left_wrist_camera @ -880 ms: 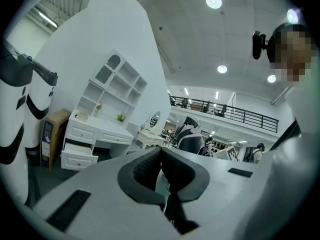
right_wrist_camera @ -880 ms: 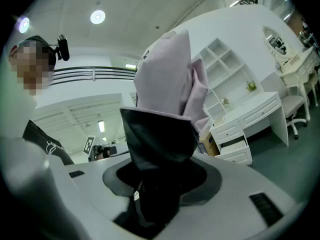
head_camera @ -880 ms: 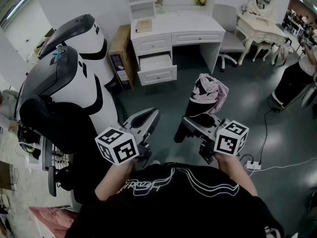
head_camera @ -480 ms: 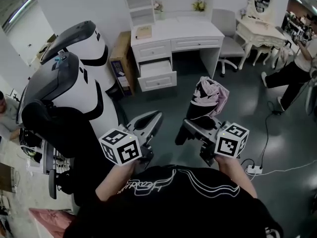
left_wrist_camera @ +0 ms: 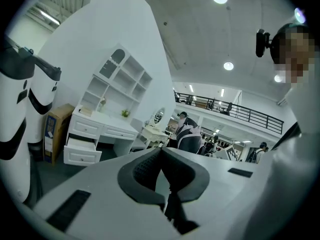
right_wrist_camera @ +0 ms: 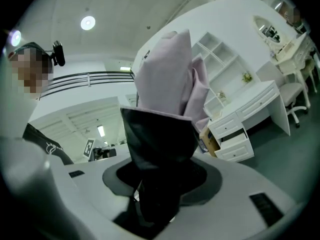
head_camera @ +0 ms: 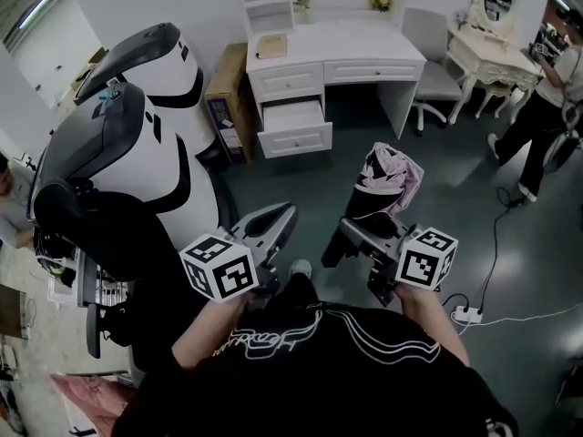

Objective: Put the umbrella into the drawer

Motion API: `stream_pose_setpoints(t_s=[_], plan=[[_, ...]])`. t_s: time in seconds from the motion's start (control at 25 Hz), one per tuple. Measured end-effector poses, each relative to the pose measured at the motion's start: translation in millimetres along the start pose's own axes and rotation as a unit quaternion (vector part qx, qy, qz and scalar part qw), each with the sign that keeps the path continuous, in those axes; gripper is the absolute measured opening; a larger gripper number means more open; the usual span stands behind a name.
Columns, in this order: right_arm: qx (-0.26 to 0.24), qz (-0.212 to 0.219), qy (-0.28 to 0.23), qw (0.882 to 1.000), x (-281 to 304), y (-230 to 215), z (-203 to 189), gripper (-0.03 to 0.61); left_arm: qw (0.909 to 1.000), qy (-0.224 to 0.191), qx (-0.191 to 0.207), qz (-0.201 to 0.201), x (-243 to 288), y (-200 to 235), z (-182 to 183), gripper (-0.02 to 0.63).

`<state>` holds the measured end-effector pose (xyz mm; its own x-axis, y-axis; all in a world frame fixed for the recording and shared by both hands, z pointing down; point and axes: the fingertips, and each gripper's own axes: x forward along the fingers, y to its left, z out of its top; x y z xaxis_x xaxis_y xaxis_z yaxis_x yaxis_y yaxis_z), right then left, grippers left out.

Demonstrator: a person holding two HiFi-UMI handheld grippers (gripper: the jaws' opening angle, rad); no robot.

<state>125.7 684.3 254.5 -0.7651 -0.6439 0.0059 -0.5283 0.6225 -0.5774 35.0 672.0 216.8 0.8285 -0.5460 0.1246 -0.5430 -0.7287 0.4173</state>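
Note:
A folded pink and black umbrella (head_camera: 387, 178) stands upright in my right gripper (head_camera: 362, 226), whose jaws are shut on its black lower part. In the right gripper view the umbrella (right_wrist_camera: 165, 99) fills the middle above the right gripper (right_wrist_camera: 162, 176). My left gripper (head_camera: 278, 218) is held level beside it and has nothing in it. In the left gripper view the pads of the left gripper (left_wrist_camera: 161, 154) meet. Across the floor ahead stands a white desk (head_camera: 337, 39) with one drawer (head_camera: 293, 115) pulled open. The drawer also shows in both gripper views (left_wrist_camera: 75, 145) (right_wrist_camera: 232, 134).
Large white and black machine shells (head_camera: 118, 153) fill the left side. A cardboard box (head_camera: 226, 98) leans beside the desk. A chair (head_camera: 435, 80) and a vanity table (head_camera: 487, 57) stand at the right, near a standing person (head_camera: 537, 126). A power strip (head_camera: 465, 312) lies on the floor.
The desk has shifted slightly right in the head view, and a shoe now shows below the grippers. Both grippers keep their pose, and the umbrella stays in the right one.

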Motion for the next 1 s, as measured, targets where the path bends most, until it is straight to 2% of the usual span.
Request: stream_pose_setpoints(t_s=[0.32,0.48,0.72,1.0], plan=[[0.029,-0.013,0.01,0.999,35.7,-54.2,8.5,0.209,0.9997,0.01,-0.021,0.002,41.3,56.0,8.3,0.02],[0.037,-0.023,0.02,0.999,65.5,-92.8,18.0,0.209,0.9992,0.016,-0.036,0.0,70.4,97.3,13.9,0.02],[0.064,-0.04,0.041,0.996,141.9,-165.6,46.8,0.209,0.9975,0.028,-0.065,0.009,124.4,197.1,46.9,0.02],[0.098,-0.054,0.069,0.991,256.6,-279.8,103.7,0.209,0.9939,0.051,-0.092,0.031,218.1,342.3,103.8,0.02]])
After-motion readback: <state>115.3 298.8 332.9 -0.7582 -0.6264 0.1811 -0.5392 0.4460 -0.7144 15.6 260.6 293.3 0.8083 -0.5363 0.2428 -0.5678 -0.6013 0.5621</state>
